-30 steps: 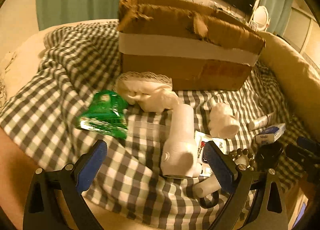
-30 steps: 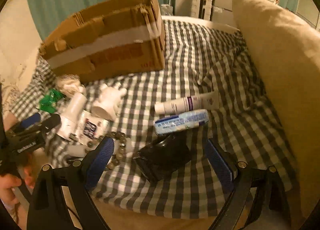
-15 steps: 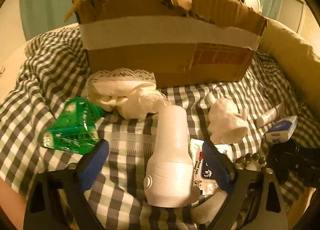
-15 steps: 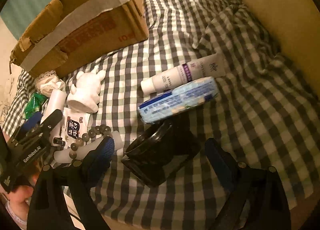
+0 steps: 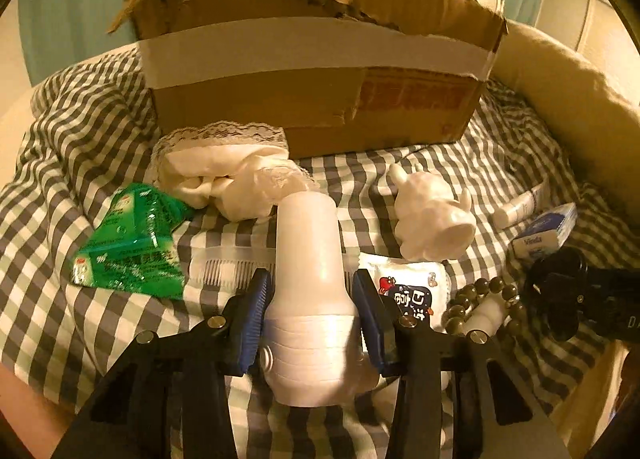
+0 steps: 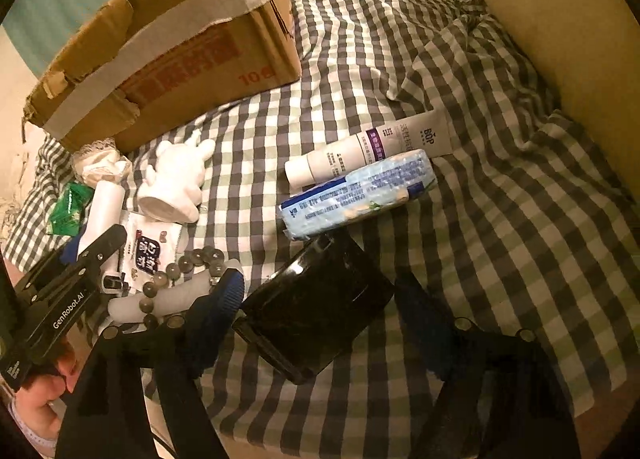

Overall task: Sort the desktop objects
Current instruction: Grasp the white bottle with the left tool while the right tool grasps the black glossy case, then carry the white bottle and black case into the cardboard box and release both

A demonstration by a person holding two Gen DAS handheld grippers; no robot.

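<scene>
Surface: grey-and-white checked cloth point(image 6: 460, 219) over a bed or couch; beige cushion point(image 6: 560, 19) along its right edge.

Left gripper point(image 5: 312, 319): jaws have just been closing. Blue pads point(image 5: 254, 315) now sit on both sides of the white plastic bottle-shaped item point(image 5: 308, 283), which lies on the cloth near the front edge with its narrow end pointing away. Pads appear to touch its wide ribbed part; grasp looks made.

Right gripper point(image 6: 320, 323): jaws have just been closing, still spread. The glossy black box-shaped object point(image 6: 316, 307) lies between them near the front edge. Left pad point(image 6: 228, 291) is just beside it; right finger too dark and blurred to tell contact. Not clenched on it as far as visible.

Other items on the cloth:
- torn brown cardboard box with a white tape band point(image 5: 316, 71), toward the back;
- crumpled white lace-trimmed fabric point(image 5: 228, 171) in front of the box's left part;
- green foil packet point(image 5: 128, 247), left of the bottle;
- white ceramic animal figurine point(image 5: 432, 215), lying on its side, right of the bottle;
- white sachet with a cartoon print point(image 5: 412, 291), touching the left gripper's right pad side;
- string of dark round beads point(image 6: 180, 271) draped over a small white tube;
- white squeeze tube with a purple band point(image 6: 372, 151), and just in front of it a blue-and-white tissue pack point(image 6: 360, 195), whose near end rests against the black object.
</scene>
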